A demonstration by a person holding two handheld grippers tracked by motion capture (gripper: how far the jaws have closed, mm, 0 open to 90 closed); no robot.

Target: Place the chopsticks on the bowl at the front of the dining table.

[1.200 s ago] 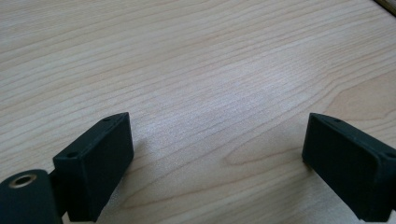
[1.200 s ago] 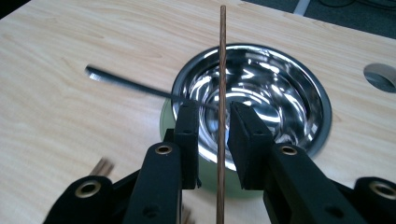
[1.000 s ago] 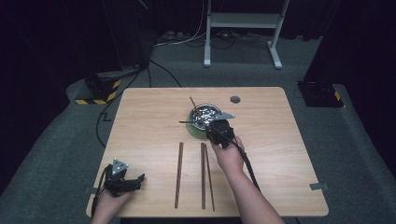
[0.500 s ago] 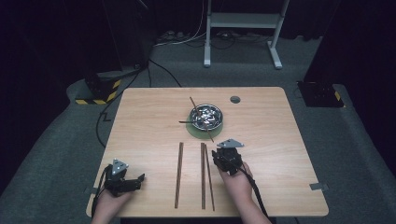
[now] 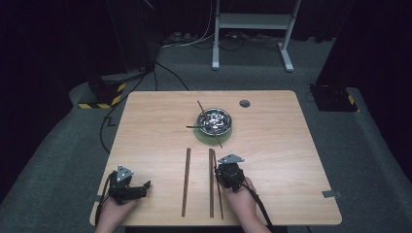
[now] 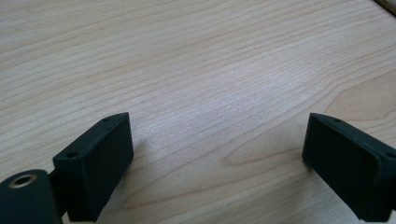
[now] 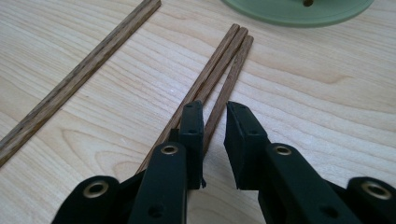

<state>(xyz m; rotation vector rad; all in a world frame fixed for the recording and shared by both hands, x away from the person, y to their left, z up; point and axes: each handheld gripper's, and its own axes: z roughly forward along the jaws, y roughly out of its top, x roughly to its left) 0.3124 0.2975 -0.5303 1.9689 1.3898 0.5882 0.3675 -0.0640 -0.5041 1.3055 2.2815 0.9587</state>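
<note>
Several brown wooden chopsticks lie on the table: a single one [image 5: 186, 182] [image 7: 79, 74] to the left and a close group [image 5: 212, 182] [image 7: 219, 51] to its right. My right gripper [image 5: 219, 171] [image 7: 215, 109] is low over the group. Its jaws have just been closing and stand a narrow gap apart. The group's rightmost stick [image 7: 233, 70] runs between them, and there is still a gap beside it. My left gripper [image 5: 143, 189] [image 6: 217, 140] rests wide open over bare wood at the near left corner, holding nothing.
A metal bowl [image 5: 215, 121] with shiny contents sits on a green plate [image 5: 204, 137] [image 7: 299, 11] past the chopsticks; thin dark sticks poke out of it. A round grommet [image 5: 244, 103] is set in the table's far side. Cables and a stand lie on the floor beyond.
My right gripper has come from beside the bowl toward the near edge and down onto the group of chopsticks. The left gripper has kept still.
</note>
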